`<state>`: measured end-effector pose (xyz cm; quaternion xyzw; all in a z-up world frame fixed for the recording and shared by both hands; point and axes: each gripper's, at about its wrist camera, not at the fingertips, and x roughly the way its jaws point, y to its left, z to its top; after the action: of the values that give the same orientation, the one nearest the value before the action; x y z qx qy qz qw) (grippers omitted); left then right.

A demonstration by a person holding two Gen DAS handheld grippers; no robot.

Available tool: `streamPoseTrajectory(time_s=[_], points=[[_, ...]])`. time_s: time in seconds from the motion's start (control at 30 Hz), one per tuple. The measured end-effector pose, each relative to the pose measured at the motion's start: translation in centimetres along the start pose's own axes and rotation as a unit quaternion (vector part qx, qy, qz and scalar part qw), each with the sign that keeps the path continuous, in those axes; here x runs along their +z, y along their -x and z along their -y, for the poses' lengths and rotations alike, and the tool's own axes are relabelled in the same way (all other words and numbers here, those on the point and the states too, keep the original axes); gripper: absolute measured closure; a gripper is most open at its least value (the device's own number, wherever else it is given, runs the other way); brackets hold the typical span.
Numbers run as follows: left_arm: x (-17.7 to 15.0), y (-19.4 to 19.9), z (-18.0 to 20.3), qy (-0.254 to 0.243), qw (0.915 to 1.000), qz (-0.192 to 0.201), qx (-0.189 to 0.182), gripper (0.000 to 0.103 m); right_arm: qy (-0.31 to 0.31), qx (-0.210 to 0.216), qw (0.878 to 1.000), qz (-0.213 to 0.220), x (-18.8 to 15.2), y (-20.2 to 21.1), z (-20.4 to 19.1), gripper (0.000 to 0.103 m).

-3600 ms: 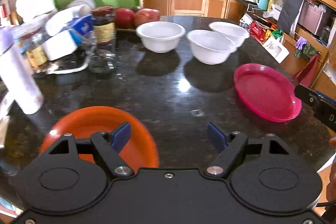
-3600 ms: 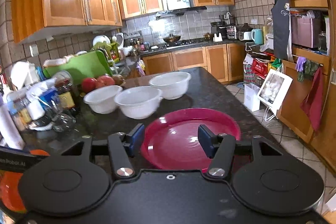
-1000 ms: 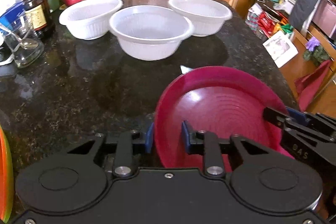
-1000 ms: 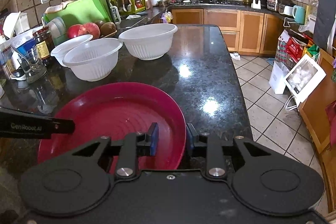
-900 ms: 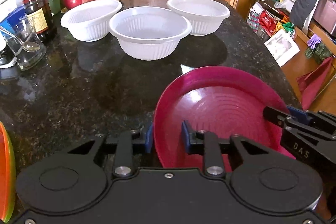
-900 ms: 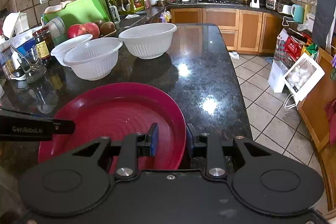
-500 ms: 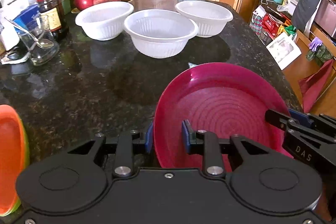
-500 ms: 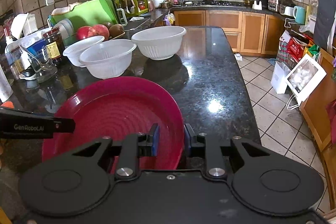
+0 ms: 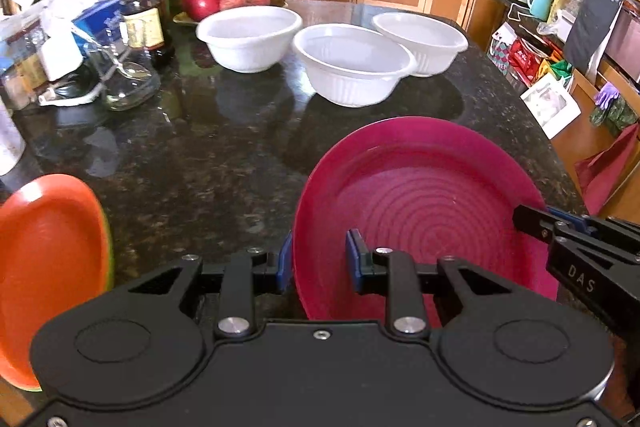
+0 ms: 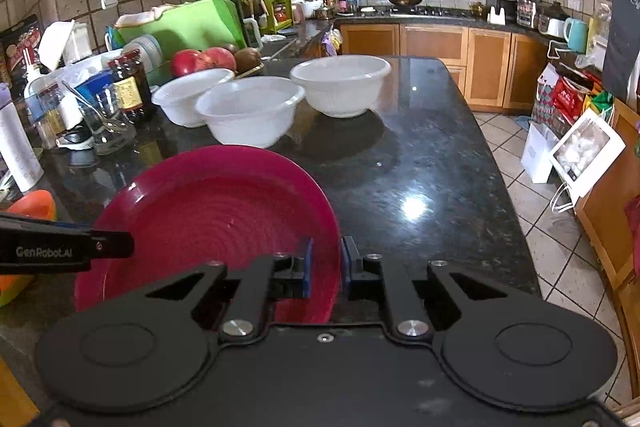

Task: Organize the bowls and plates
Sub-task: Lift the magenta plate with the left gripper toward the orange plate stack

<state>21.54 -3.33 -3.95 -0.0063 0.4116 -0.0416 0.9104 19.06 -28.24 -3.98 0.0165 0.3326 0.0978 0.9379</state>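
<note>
Two grippers, left gripper (image 9: 320, 261) and right gripper (image 10: 324, 267), were each clamped on opposite rims of the magenta plate (image 9: 420, 195), sharing its weight above the counter (image 9: 208, 155), probably to stack it on the orange plate (image 9: 48, 247) at nine o'clock.

Two wrist cameras look low across the dark counter (image 9: 208, 163) from its near edge, left view beside right, sharing the magenta plate (image 9: 424, 195) (image 10: 216, 211) close up and three far white bowls (image 10: 248, 107).
</note>
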Motion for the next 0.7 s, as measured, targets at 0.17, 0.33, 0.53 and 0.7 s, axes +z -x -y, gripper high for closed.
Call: streamPoseTrajectory(time_s=[0.17, 0.33, 0.53, 0.7], points=[[0.1, 1.7, -2.6, -0.005, 0.9999, 0.009, -0.001, 0.068, 0.001, 0.000, 1.000, 0.014, 0.4, 1.0, -3.2, 0.087], [0.2, 3.5, -6.0, -0.008, 0.9997, 0.019, 0.009, 0.068, 0.009, 0.011, 1.000, 0.019, 1.0, 1.6, -7.4, 0.087], [0.0, 5.5, -10.4, -0.007, 0.9992, 0.032, 0.022, 0.068, 0.016, 0.030, 0.999, 0.021, 1.3, 1.9, -12.4, 0.087], [-0.7, 6.6, -14.2, -0.001, 0.9989, 0.032, 0.035, 0.068, 0.026, 0.045, 0.999, 0.014, 1.1, 1.6, -16.6, 0.087]])
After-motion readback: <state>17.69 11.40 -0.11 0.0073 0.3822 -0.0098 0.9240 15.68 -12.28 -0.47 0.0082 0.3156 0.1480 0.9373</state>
